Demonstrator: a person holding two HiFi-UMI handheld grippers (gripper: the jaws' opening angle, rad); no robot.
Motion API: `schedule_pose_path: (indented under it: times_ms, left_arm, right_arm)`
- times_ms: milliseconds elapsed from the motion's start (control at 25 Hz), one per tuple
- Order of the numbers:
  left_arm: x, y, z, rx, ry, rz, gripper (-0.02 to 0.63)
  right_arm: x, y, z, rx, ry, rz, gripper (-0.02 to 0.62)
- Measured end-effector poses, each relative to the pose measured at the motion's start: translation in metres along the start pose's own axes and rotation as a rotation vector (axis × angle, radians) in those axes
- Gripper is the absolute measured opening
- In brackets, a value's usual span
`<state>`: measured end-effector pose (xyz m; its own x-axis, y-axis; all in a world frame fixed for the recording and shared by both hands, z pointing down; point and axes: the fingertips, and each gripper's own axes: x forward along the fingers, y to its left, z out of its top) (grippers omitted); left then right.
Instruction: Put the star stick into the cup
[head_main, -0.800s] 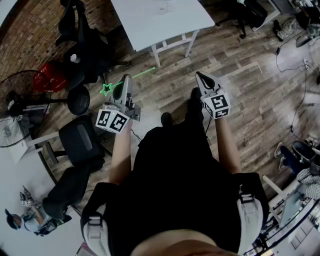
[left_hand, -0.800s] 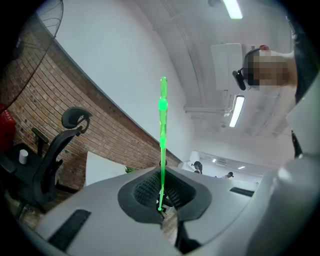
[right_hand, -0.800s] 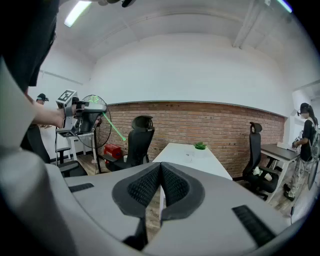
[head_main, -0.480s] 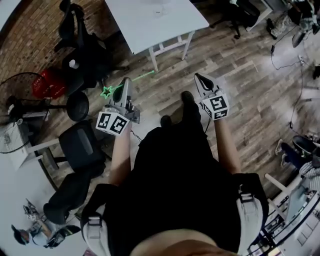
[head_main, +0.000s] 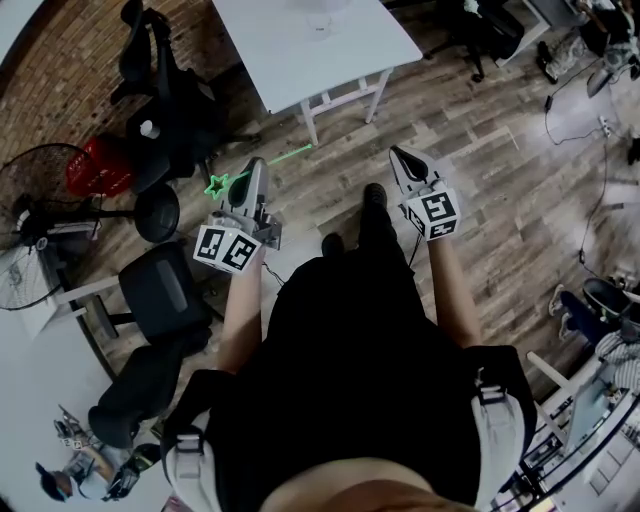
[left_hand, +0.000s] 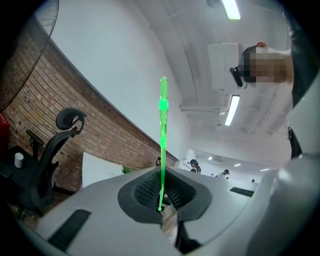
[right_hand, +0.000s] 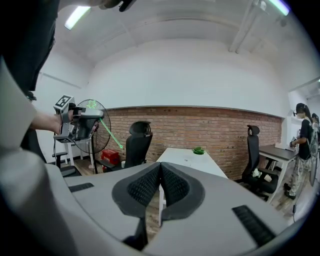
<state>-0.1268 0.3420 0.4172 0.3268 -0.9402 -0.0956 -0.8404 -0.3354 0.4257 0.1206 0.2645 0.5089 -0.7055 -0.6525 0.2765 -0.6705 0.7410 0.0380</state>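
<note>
In the head view my left gripper (head_main: 255, 168) is shut on the green star stick (head_main: 280, 158). The star end (head_main: 213, 184) sticks out to the left and the thin shaft runs right toward the white table (head_main: 350, 50). In the left gripper view the stick (left_hand: 163, 125) rises straight up from between the shut pads of the left gripper (left_hand: 161, 200). My right gripper (head_main: 398, 154) is shut on nothing, and its jaws (right_hand: 160, 175) point at the table (right_hand: 192, 162). A small pale thing (head_main: 320, 18) on the tabletop is too small to tell.
Black office chairs (head_main: 165, 95) and a red basket (head_main: 98, 165) stand at the left by the brick wall. A floor fan (head_main: 25, 215) and a black stool (head_main: 157, 212) are also at the left. A small green plant (right_hand: 198, 150) sits on the table. Cables (head_main: 575, 90) lie at the right.
The person's feet have shifted in a step over the wooden floor. Both grippers keep the same pose, and the stick stays in the left one.
</note>
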Motion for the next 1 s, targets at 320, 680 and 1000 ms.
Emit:
schedule_pose_path:
  times_ms: [320,680,1000]
  left_arm:
    - [0.040,0.011,0.008,0.000,-0.001,0.012,0.026]
    - [0.087,0.018,0.011,0.004,-0.008,0.042,0.026]
    - [0.125,0.023,0.013,0.022,-0.028,0.102,0.026]
  right_arm:
    - [0.025,-0.029,0.005,0.005,0.018,0.019,-0.002]
    - [0.057,-0.072,0.014,0.003,0.026,0.054,-0.002]
    - [0.086,-0.114,0.019,0.000,0.025,0.105,-0.002]
